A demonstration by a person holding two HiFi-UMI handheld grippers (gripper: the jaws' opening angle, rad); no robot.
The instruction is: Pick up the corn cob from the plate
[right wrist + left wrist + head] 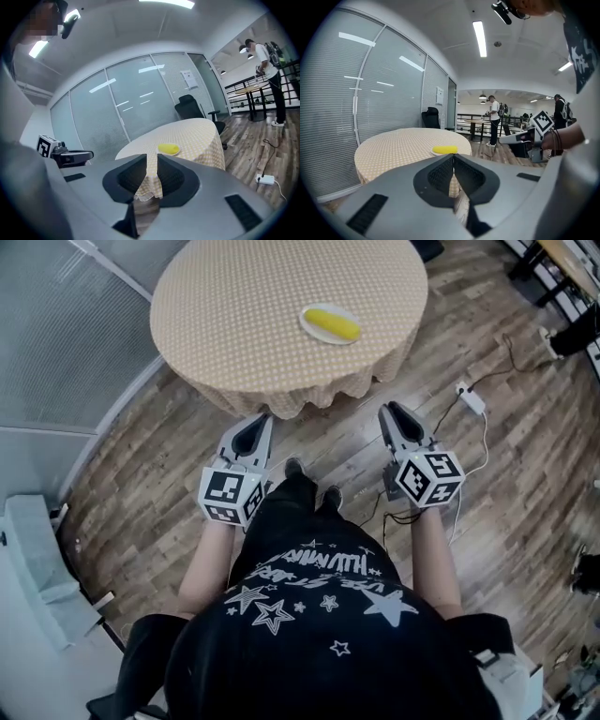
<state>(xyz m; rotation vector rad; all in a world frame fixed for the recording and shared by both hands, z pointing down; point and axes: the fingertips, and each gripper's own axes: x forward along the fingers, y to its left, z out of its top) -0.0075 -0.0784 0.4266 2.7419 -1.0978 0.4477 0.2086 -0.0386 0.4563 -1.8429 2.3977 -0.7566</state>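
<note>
A small round white plate (pixel 306 322) holds the smooth yellow corn cob (pixel 333 324), at two o'clock on the round worktop (pixel 234 306) draped in dotted beige cloth (pixel 281 395). At six o'clock, off its edge, the left claw (pixel 262 419) and right claw (pixel 388 410) hang clenched, empty.

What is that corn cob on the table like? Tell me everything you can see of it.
The corn cob is bright yellow, short and rounded at both ends. Its kernels are too small to make out. It looks whole and lies on its side, slanting across a small pale plate that it nearly fills. The plate sits right of the middle of a round table covered with a dotted tan cloth. Only the plate touches the cob.
</note>
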